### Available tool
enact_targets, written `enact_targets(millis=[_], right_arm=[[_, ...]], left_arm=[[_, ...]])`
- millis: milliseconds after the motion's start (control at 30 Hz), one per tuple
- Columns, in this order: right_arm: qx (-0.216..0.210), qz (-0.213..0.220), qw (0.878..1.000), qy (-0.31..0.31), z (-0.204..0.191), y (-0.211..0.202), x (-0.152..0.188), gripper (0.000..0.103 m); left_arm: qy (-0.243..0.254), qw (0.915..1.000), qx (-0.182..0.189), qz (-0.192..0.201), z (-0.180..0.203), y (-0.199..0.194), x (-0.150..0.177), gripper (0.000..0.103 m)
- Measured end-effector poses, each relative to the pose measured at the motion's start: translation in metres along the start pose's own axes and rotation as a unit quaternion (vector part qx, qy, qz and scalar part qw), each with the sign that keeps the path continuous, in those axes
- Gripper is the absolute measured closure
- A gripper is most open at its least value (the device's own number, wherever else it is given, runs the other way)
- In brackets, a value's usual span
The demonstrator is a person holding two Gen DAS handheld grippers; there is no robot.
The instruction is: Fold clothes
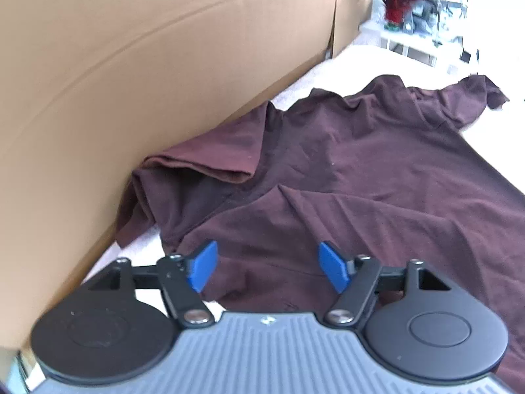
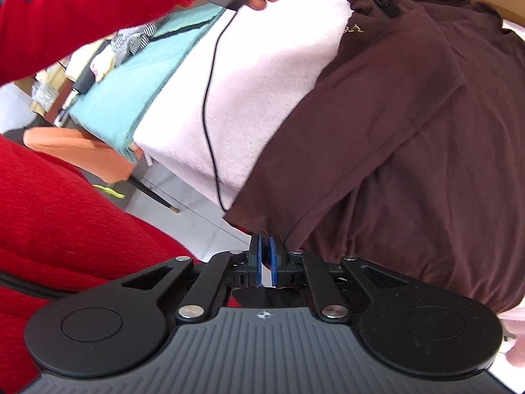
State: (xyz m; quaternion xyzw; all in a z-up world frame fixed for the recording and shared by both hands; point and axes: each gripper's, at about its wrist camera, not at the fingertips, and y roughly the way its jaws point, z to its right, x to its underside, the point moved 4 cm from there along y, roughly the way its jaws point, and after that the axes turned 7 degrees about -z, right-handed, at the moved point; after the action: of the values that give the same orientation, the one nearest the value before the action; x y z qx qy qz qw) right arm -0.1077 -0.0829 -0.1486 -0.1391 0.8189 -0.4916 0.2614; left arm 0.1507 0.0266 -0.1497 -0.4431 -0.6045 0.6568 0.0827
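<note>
Right wrist view shows the right claw [image 2: 264, 256] pinched tight on the near hem corner of the brown shirt [image 2: 410, 138], which lies spread over a white towel [image 2: 262, 82] on the tabletop. In the left wrist view the left claw [image 1: 267, 267] hangs above the shirt with its blue pads wide apart, holding nothing. A sleeve [image 1: 197, 161] lies bunched against the cardboard box [image 1: 131, 65]. This looks like the gripping stage of a fold; the left likely needs a matching hold. The shirt's far edge is cut off, and existing folds are hard to make out.
</note>
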Motion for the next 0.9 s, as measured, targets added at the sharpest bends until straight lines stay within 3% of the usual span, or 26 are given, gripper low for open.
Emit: enact_targets(millis=[100, 433, 533, 600, 667, 800, 900], right_arm=[[0.013, -0.004, 1.0, -0.008, 0.004, 0.005, 0.005, 0.097], [0.073, 0.002, 0.997, 0.027, 0.025, 0.033, 0.022, 0.095], [0.09, 0.003, 0.994, 0.054, 0.033, 0.031, 0.029, 0.071], [0.079, 0.01, 0.994, 0.073, 0.035, 0.018, 0.032, 0.068], [0.046, 0.047, 0.994, 0.089, 0.029, -0.005, 0.028, 0.068], [-0.008, 0.111, 0.991, 0.08, 0.002, -0.023, -0.008, 0.065], [0.017, 0.106, 0.993, 0.05, -0.009, -0.008, -0.02, 0.065]], left_arm=[[-0.025, 0.9996, 0.014, -0.005, 0.0, -0.005, 0.007, 0.028], [-0.033, 0.999, -0.018, -0.026, 0.009, -0.009, 0.031, 0.022], [-0.051, 0.9976, -0.043, -0.018, 0.01, -0.014, 0.037, 0.021], [-0.066, 0.9967, -0.047, -0.009, 0.011, -0.022, 0.043, 0.021], [-0.077, 0.9956, -0.052, 0.001, 0.012, -0.03, 0.051, 0.019], [-0.109, 0.9919, -0.065, 0.01, 0.017, -0.042, 0.065, 0.018], [-0.121, 0.9891, -0.084, 0.007, 0.02, -0.048, 0.072, 0.018]])
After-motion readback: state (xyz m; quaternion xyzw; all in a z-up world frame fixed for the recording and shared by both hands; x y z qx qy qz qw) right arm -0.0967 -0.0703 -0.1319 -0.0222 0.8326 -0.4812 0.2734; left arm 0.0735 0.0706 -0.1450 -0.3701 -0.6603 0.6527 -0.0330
